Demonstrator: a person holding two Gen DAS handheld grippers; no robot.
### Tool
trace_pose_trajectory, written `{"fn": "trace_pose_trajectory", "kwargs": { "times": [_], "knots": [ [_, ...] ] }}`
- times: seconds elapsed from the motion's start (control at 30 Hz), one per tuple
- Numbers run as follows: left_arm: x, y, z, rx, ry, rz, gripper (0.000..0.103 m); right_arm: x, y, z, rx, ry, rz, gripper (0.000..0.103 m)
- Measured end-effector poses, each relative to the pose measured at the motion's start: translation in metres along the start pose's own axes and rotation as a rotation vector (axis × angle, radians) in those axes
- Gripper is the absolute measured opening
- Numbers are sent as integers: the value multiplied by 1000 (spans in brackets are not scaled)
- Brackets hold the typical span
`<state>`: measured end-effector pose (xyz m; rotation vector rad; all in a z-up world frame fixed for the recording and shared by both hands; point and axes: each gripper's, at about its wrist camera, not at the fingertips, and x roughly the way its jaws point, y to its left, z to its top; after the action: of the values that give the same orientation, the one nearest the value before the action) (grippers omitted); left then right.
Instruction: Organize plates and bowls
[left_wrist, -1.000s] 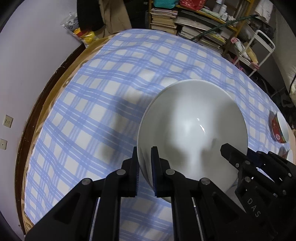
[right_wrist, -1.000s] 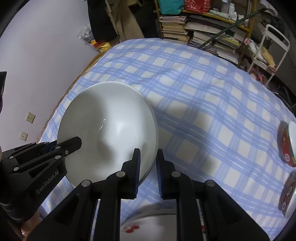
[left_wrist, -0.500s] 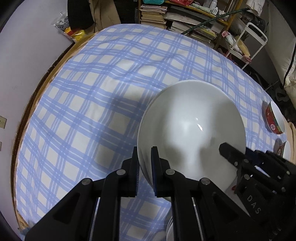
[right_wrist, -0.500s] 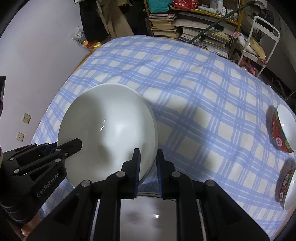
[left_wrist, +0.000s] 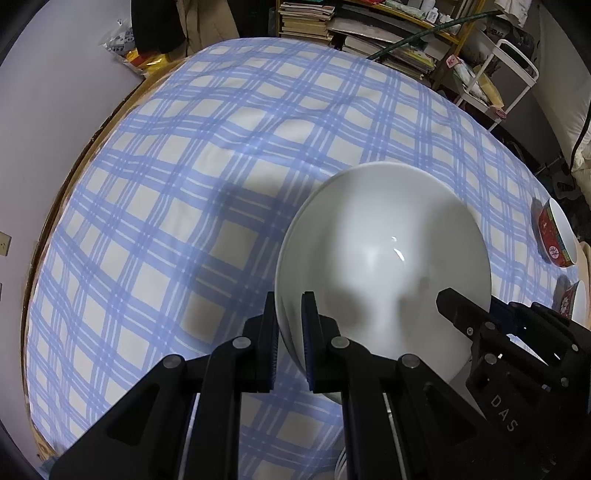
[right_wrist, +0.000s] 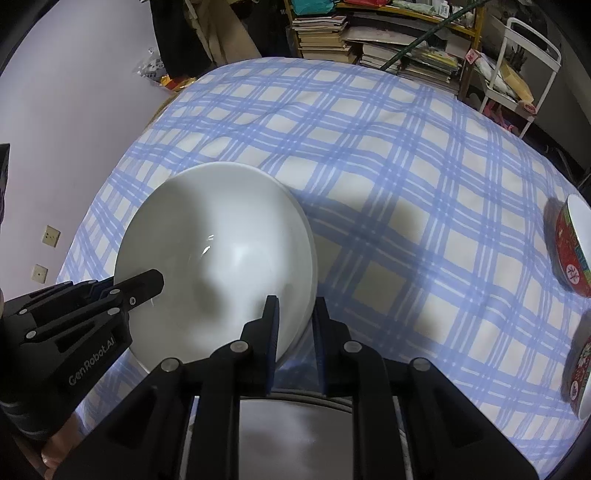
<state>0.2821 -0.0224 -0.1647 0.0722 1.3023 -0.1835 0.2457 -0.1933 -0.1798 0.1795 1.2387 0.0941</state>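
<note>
Two grippers hold one white bowl (left_wrist: 384, 266) between you: your left gripper (left_wrist: 289, 332) pinches its left rim, your right gripper (right_wrist: 294, 332) pinches the opposite rim, both clamped on it. Below the right gripper lies a plate (right_wrist: 295, 435). The bowl hangs above the blue checked tablecloth (right_wrist: 388, 147). Farther right sit two red bowls (right_wrist: 570, 251), well apart from it. Beyond the table stands a bookshelf (right_wrist: 369, 33).
</note>
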Motion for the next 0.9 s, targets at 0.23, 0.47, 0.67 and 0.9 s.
{"fn": "trace_pose_trajectory", "kwargs": {
  "times": [0.23,0.47,0.67,0.9],
  "knots": [
    [-21,5,1,-5,-29,3,13,-12,-1,1,-6,-19,32,20],
    [-53,-8,6,46,-63,50,14,-50,-11,2,-29,-95,26,21],
    [-68,-41,9,92,-62,42,16,-72,-37,-3,-8,-136,13,44],
    [-70,-91,10,126,-70,13,21,-93,-90,-11,63,-157,-14,62]
  ]
}}
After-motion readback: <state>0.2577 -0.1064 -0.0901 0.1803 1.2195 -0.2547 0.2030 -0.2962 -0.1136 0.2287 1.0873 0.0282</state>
